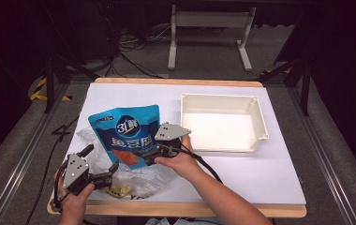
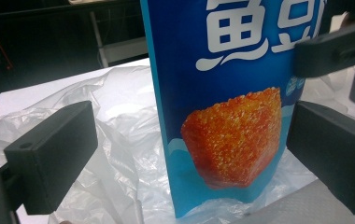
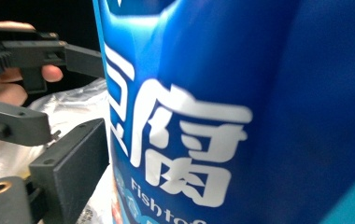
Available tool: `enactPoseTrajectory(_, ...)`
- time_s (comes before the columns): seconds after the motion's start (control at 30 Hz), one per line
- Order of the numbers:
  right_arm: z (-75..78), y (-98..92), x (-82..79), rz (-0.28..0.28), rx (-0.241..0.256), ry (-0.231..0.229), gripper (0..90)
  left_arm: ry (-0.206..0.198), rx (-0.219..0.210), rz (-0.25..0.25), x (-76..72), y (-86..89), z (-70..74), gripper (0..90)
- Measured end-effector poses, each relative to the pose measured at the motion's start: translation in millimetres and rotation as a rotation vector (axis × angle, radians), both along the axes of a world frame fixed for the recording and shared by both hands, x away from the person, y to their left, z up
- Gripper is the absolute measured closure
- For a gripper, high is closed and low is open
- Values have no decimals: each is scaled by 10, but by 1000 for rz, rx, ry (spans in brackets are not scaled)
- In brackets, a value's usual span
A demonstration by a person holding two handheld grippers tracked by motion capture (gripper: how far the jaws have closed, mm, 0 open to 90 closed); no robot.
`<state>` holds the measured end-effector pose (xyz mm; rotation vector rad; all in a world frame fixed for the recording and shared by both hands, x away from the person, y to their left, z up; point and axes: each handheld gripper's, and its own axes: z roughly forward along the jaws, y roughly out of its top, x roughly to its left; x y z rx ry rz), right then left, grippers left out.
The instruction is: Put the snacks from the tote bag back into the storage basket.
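A blue fish-tofu snack pouch (image 1: 128,131) stands upright on a crumpled clear plastic bag (image 1: 89,140) at the table's front left. My right gripper (image 1: 144,157) is shut on the pouch's lower right edge. In the right gripper view the pouch (image 3: 241,102) is very close, one black finger (image 3: 68,163) presses its side, and the other finger is hidden behind it. My left gripper (image 1: 102,158) stands open just left of the pouch, over the bag. In the left gripper view the pouch (image 2: 231,93) rises between the wide-open fingers (image 2: 49,154), touching neither.
A white rectangular tray (image 1: 260,119) sits at the right of the white table sheet (image 1: 260,173). Something small and yellow (image 1: 117,190) lies inside the plastic bag near the front edge. Dark floor, cables and a metal stand lie beyond the table.
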<state>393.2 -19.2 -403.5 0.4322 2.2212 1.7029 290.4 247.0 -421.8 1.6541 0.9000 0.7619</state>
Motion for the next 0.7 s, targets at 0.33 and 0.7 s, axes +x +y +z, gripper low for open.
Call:
enactPoseTrajectory(0.33, -137, 116, 38, 8, 19, 4, 55, 6, -6, -4, 5, 4, -1, 27)
enactPoseTrajectory(0.7, -179, 122, 78, 14, 23, -2, 31, 5, -5, -6, 11, 5, -2, 26)
